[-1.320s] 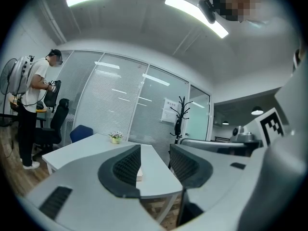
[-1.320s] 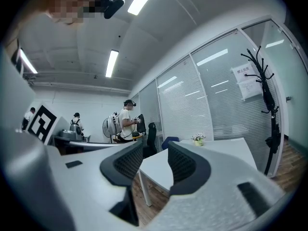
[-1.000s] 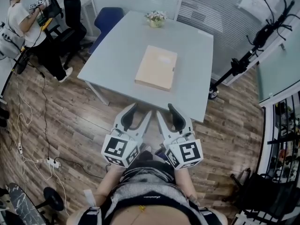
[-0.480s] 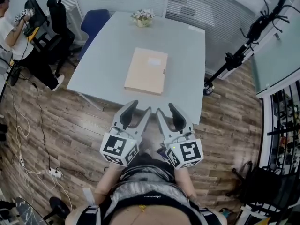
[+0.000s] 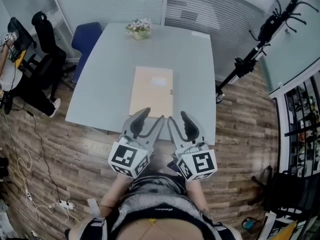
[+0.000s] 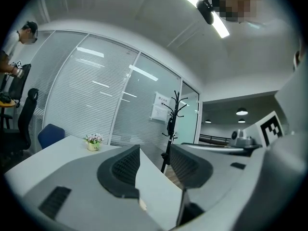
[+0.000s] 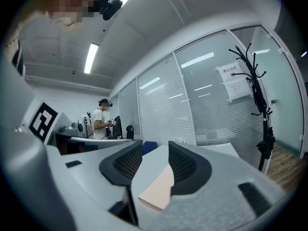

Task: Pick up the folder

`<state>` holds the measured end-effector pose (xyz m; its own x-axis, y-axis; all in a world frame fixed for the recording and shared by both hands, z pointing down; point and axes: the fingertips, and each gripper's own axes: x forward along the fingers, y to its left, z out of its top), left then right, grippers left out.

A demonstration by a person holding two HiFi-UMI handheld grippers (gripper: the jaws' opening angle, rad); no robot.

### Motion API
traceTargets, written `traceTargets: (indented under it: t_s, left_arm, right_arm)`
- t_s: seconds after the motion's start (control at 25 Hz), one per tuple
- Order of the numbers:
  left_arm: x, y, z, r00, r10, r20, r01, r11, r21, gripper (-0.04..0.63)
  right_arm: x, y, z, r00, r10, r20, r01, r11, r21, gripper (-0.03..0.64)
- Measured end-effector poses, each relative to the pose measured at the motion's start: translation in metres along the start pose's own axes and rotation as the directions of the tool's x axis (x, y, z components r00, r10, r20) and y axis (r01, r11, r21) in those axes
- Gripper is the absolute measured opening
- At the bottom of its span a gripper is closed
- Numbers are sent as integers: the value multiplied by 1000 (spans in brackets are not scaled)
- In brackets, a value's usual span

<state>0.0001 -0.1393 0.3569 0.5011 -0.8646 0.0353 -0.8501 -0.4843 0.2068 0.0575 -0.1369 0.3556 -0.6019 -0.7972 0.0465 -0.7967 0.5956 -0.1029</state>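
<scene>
In the head view, the left gripper (image 5: 151, 116) and the right gripper (image 5: 177, 118) were side by side at the near edge of the table (image 5: 192, 59), both with jaws spread and empty. The folder (image 5: 152, 91) lay flat just beyond their tips. The left gripper view showed only bare tabletop between its jaws, with a coat rack (image 6: 175, 112) behind. The right gripper view showed the folder's near corner through its gap, untouched, and a person (image 7: 101, 121) at a far desk.
</scene>
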Motion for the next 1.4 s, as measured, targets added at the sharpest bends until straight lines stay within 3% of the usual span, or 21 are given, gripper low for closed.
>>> traceTargets:
  t_s: [0.36, 0.88, 1.4]
  left_arm:
    - [58, 59, 4, 995, -88, -43, 86, 996, -30, 175]
    - [97, 116, -3, 981, -175, -82, 172, 984, -44, 175]
    - [103, 171, -48, 979, -93, -181, 81, 994, -71, 175]
  right_arm:
    - [75, -24, -6, 997, -76, -20, 76, 997, 4, 172]
    - [135, -41, -27, 980, -190, -54, 191, 981, 11, 172]
    - [156, -59, -80, 946, -252, -203, 247, 968, -50, 172]
